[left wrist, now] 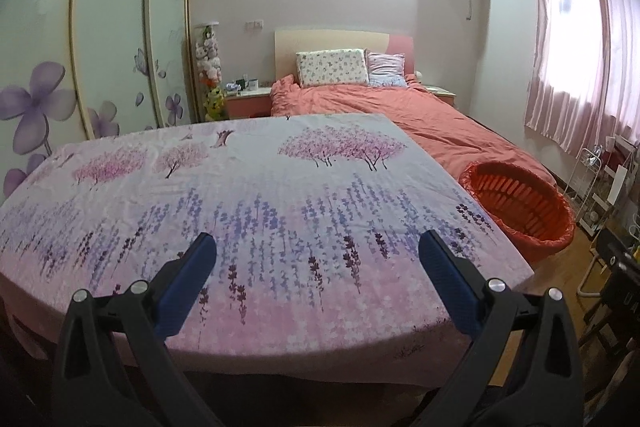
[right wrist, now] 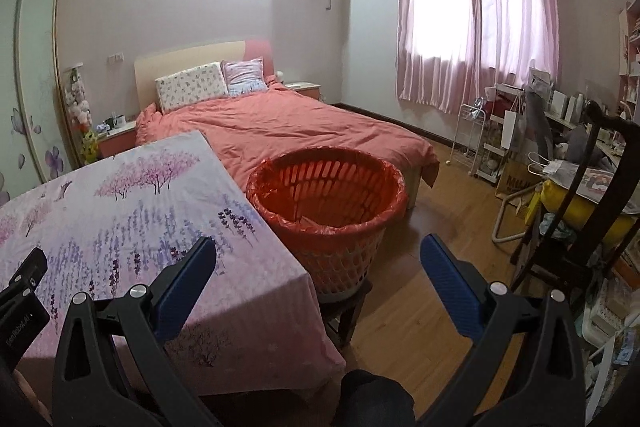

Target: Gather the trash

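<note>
A round basket lined with a red bag point(right wrist: 328, 187) stands on a small dark stool at the right side of a table covered with a floral cloth point(right wrist: 120, 211). It also shows in the left wrist view point(left wrist: 520, 203). My right gripper point(right wrist: 318, 247) is open and empty, held in front of the basket and below its rim. My left gripper point(left wrist: 318, 243) is open and empty above the floral cloth point(left wrist: 240, 195). The tip of the left gripper shows at the left edge of the right wrist view point(right wrist: 24, 275). I see no loose trash on the cloth.
A bed with a salmon cover point(right wrist: 288, 123) lies behind the table. A wardrobe with flower print point(left wrist: 100, 47) is on the left. A white rack point(right wrist: 472, 135), a cluttered desk and a dark chair point(right wrist: 592, 211) stand on the right over wood floor point(right wrist: 432, 227).
</note>
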`<action>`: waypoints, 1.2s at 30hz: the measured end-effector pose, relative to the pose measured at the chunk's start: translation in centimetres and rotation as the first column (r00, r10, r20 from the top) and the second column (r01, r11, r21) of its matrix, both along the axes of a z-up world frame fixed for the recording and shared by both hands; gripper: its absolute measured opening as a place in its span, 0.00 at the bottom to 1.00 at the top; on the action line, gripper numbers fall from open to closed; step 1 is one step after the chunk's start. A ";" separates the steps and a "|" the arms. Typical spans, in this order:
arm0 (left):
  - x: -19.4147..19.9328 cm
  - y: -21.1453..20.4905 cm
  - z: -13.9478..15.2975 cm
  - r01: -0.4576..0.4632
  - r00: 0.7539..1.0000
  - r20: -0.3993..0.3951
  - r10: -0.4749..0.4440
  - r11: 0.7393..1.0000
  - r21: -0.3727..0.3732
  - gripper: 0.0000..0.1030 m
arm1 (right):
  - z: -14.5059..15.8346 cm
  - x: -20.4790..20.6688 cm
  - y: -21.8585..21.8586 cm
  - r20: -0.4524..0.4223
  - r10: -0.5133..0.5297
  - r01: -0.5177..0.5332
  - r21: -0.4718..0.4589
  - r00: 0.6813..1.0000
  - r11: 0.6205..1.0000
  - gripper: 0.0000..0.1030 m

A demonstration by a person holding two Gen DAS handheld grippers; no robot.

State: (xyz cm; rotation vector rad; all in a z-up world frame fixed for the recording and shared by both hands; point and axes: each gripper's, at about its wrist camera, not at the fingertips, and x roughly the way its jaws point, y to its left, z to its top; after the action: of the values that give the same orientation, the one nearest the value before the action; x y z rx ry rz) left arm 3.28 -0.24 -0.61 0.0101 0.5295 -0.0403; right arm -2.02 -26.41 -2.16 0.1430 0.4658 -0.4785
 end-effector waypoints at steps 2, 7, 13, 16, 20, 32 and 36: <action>-0.1 0.1 -0.1 -0.011 1.000 0.000 0.011 1.000 0.003 0.96 | -0.3 -0.3 0.5 -0.003 -0.010 0.010 -0.005 1.000 1.000 0.98; -0.1 0.3 -0.2 -0.029 1.000 -0.008 0.029 1.000 0.005 0.96 | -0.6 -0.3 1.2 -0.010 -0.020 0.020 -0.022 1.000 1.000 0.98; -0.2 0.8 -0.3 -0.044 0.999 -0.024 0.044 0.999 -0.002 0.96 | -0.6 -0.3 1.6 -0.022 -0.017 0.017 -0.023 1.000 1.000 0.98; -0.4 0.9 -0.1 -0.044 0.999 -0.019 0.044 0.999 -0.004 0.96 | -0.6 -0.4 1.8 -0.027 -0.006 0.006 -0.006 1.000 1.000 0.98; -0.7 0.8 -0.1 -0.036 0.999 -0.018 0.036 0.999 -0.006 0.96 | -0.7 -0.7 1.9 -0.033 0.004 -0.004 0.004 0.999 1.000 0.98; -1.2 0.6 -0.1 -0.023 0.999 -0.037 0.023 0.999 -0.022 0.96 | -0.7 -1.0 1.8 -0.031 -0.002 0.003 0.016 1.000 1.000 0.98; -1.4 0.4 0.1 -0.026 0.999 -0.034 0.025 1.000 -0.015 0.96 | -0.8 -1.1 1.8 -0.030 -0.004 0.005 0.018 1.000 1.000 0.98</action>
State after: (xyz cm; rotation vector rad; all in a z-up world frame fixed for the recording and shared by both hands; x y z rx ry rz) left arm 1.92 0.15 -0.51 -0.0130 0.5628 -0.0195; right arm -3.10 -24.66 -2.92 0.1544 0.4997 -0.4814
